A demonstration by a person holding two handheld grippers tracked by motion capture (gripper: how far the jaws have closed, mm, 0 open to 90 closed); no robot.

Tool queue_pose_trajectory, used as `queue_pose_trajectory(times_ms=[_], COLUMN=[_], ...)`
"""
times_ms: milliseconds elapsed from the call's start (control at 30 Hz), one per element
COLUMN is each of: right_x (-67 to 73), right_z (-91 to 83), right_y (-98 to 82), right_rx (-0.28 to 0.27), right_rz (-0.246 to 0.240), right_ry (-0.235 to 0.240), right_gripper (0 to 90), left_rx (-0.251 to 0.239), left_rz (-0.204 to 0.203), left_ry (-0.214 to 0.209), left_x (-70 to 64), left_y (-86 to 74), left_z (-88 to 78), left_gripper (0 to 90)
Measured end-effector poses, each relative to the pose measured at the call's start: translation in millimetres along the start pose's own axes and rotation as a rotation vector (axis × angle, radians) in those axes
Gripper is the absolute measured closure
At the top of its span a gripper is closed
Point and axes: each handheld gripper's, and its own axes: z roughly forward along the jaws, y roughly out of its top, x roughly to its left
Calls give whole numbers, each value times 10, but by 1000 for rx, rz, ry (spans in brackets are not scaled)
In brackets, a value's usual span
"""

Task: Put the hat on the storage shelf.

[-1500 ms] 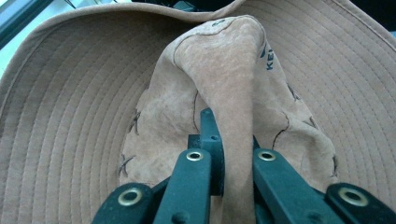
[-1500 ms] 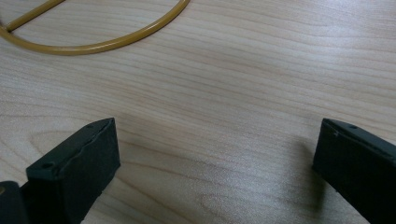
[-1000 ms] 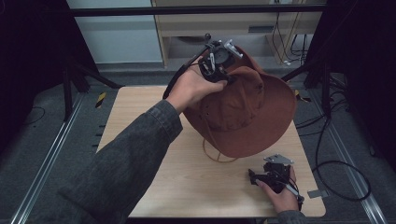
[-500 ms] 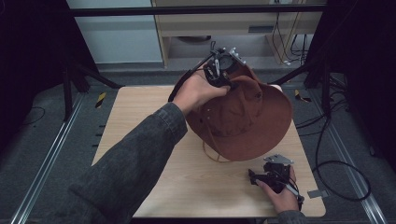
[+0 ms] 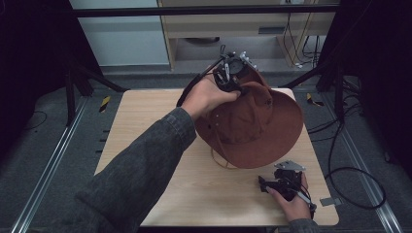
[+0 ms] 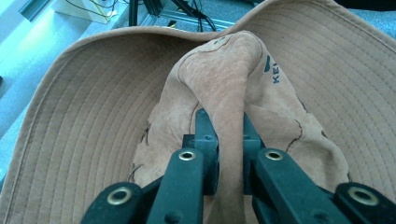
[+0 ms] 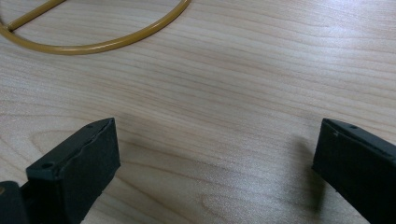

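One hat [image 5: 257, 126], two grippers

Wooden table [image 5: 145, 121] on grey floor [image 5: 43, 141], shelving [image 5: 218, 29] behind.

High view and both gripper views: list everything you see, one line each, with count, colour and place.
Hat: one, brown, on the table's far right, crown pinched between the left jaws.
Cord: one, yellow-tan, loops from under the hat onto the table.
Table: one, light wood, centre.
Shelf: one, pale wood, behind the table.
Left gripper: one, black, shut on the hat, jaws just easing apart.
Right gripper: one, black, open, near right of the table.
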Motion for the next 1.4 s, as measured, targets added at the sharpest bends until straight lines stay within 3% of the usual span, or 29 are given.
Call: queue_pose_trajectory(times_ms=[1400], right_x=[1], right_z=[0], right_y=[0], right_rx=[0], right_rz=[0], right_ry=[0], right_gripper=[6], left_rx=[-23], left_rz=[5], left_ry=[39], left_x=[-16], left_y=[-63], left_z=[-22], left_gripper=[697])
